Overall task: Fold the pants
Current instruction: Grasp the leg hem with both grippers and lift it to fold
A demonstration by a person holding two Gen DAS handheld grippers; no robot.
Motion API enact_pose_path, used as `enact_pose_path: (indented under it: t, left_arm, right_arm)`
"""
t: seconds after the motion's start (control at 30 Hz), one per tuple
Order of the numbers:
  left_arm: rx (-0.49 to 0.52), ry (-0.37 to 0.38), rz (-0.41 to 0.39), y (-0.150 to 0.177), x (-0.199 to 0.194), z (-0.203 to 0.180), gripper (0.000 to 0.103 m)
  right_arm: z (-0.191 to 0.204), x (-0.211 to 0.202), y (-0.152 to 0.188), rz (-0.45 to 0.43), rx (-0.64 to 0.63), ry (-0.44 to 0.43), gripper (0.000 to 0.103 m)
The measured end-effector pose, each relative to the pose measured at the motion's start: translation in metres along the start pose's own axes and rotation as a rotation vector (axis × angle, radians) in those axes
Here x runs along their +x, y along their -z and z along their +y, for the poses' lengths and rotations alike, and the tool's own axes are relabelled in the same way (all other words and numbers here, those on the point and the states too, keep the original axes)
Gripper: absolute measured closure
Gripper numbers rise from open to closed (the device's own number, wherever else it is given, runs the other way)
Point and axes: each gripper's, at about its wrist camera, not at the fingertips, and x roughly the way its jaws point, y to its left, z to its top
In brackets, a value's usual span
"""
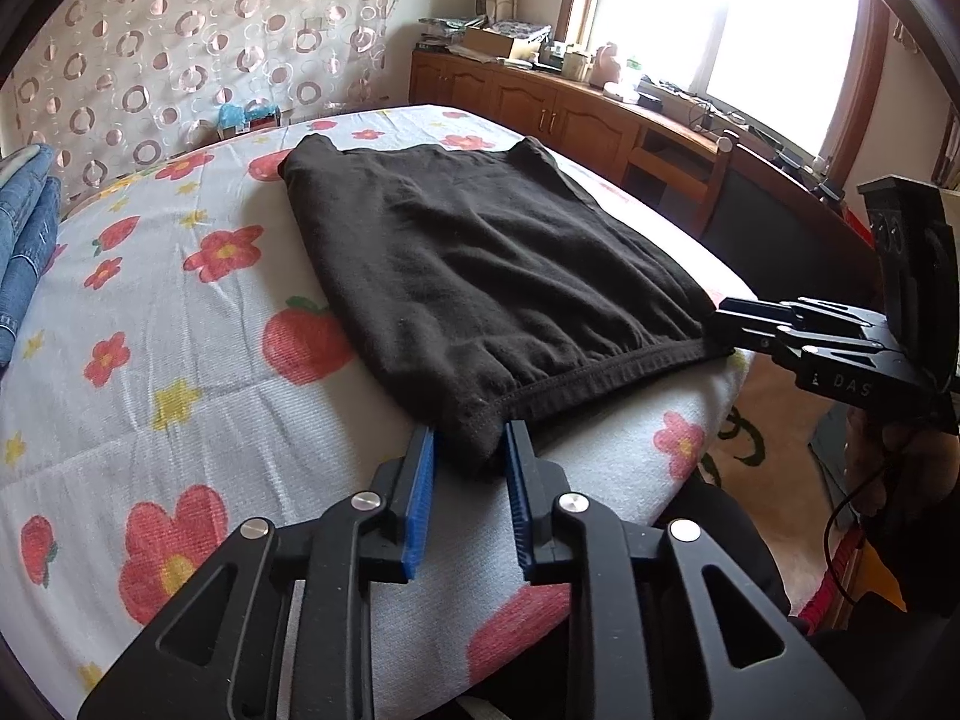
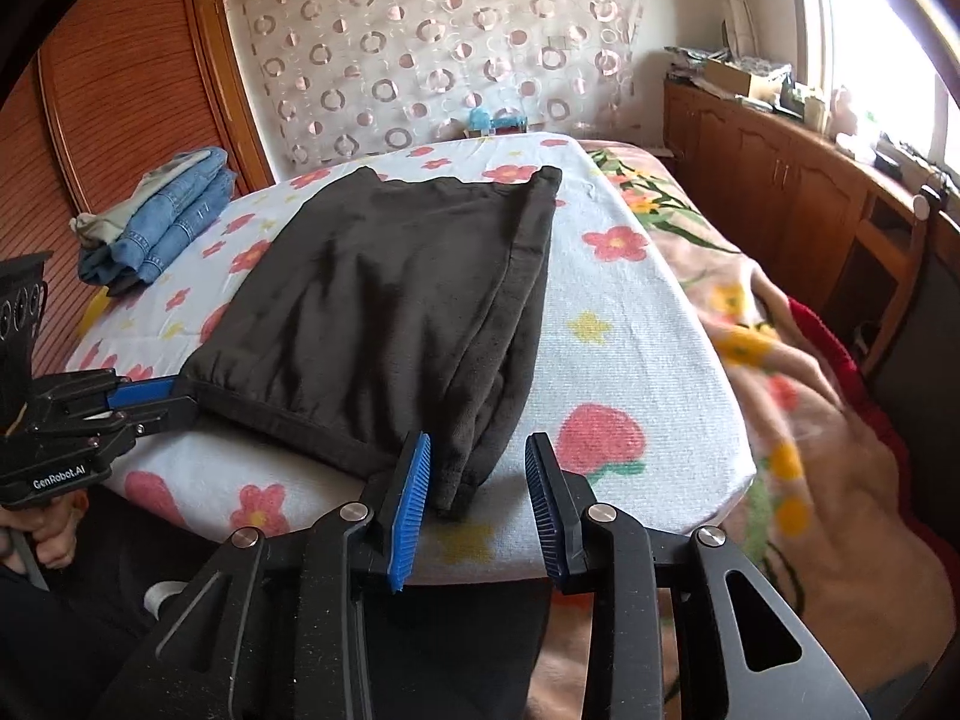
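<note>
tilting down, both tools (image 1: pixel 468 444) (image 2: pixel 477 462) parted at black pants (image 1: pixel 480 264) corners

Work surface: a padded board (image 2: pixel 630 324) covered in white textured cloth printed with red flowers, strawberries and small yellow stars. Lying directly on it: black pants (image 2: pixel 384 312), folded into a flat rectangle with the hemmed edge toward the near rim (one near corner reaches almost to the board's edge); and, well apart at the far left, a stack of folded blue jeans (image 2: pixel 162 216) with a paler garment on top. The board rests upon a floral blanket (image 2: pixel 798 420).
</note>
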Motion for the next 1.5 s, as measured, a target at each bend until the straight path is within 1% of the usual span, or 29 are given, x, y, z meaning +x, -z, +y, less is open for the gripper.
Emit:
enact_pose_path:
  t: [0.1, 0.2, 0.4, 0.47, 0.57, 0.77, 0.87, 0.93, 1.0, 1.07, 1.2, 1.3, 1.43, 1.5]
  left_arm:
    - [0.007, 0.005, -0.005, 0.001, 0.0, -0.002, 0.072]
    - [0.017, 0.003, -0.008, 0.001, 0.0, -0.005, 0.068]
    - [0.034, -0.011, -0.015, 0.002, 0.001, -0.008, 0.068]
    - [0.038, -0.015, -0.017, 0.003, 0.001, -0.008, 0.068]
    - [0.046, -0.02, -0.017, 0.004, -0.001, -0.009, 0.067]
    - [0.053, -0.014, -0.026, 0.008, -0.003, -0.007, 0.067]
    - [0.076, -0.028, -0.032, 0.009, -0.003, -0.01, 0.068]
    - [0.077, -0.03, -0.036, 0.008, -0.002, -0.01, 0.081]
    - [0.065, -0.016, -0.036, 0.007, -0.003, -0.008, 0.087]
    - [0.058, -0.014, -0.051, 0.005, -0.006, -0.007, 0.09]
    - [0.086, -0.03, -0.097, -0.006, -0.02, -0.011, 0.092]
    - [0.092, -0.03, -0.159, -0.024, -0.042, -0.01, 0.092]
    - [0.112, -0.036, -0.243, -0.055, -0.076, -0.01, 0.093]
    - [0.107, -0.026, -0.268, -0.069, -0.092, -0.011, 0.094]
  right_arm:
    - [-0.002, 0.002, -0.001, 0.012, 0.031, -0.053, 0.069]
    - [-0.002, 0.006, -0.002, 0.012, 0.022, -0.035, 0.069]
    - [0.0, 0.006, 0.001, 0.003, 0.009, -0.028, 0.069]
    - [0.0, 0.006, 0.001, 0.01, 0.006, -0.061, 0.081]
    - [0.0, 0.006, 0.001, 0.008, -0.002, -0.069, 0.084]
    - [-0.001, 0.007, 0.002, 0.004, 0.003, -0.075, 0.084]
    - [0.0, 0.007, 0.003, 0.003, 0.01, -0.077, 0.084]
    - [0.001, 0.008, 0.003, 0.002, 0.011, -0.08, 0.084]
    - [0.0, 0.009, 0.003, 0.001, 0.014, -0.09, 0.085]
    - [0.0, 0.009, 0.002, 0.001, 0.014, -0.108, 0.092]
    - [0.002, 0.004, -0.004, -0.025, -0.004, -0.12, 0.095]
    - [0.004, -0.011, -0.018, -0.079, -0.016, -0.133, 0.096]
    - [0.011, -0.035, -0.041, -0.155, -0.045, -0.145, 0.097]
    - [0.014, -0.048, -0.053, -0.194, -0.065, -0.146, 0.097]
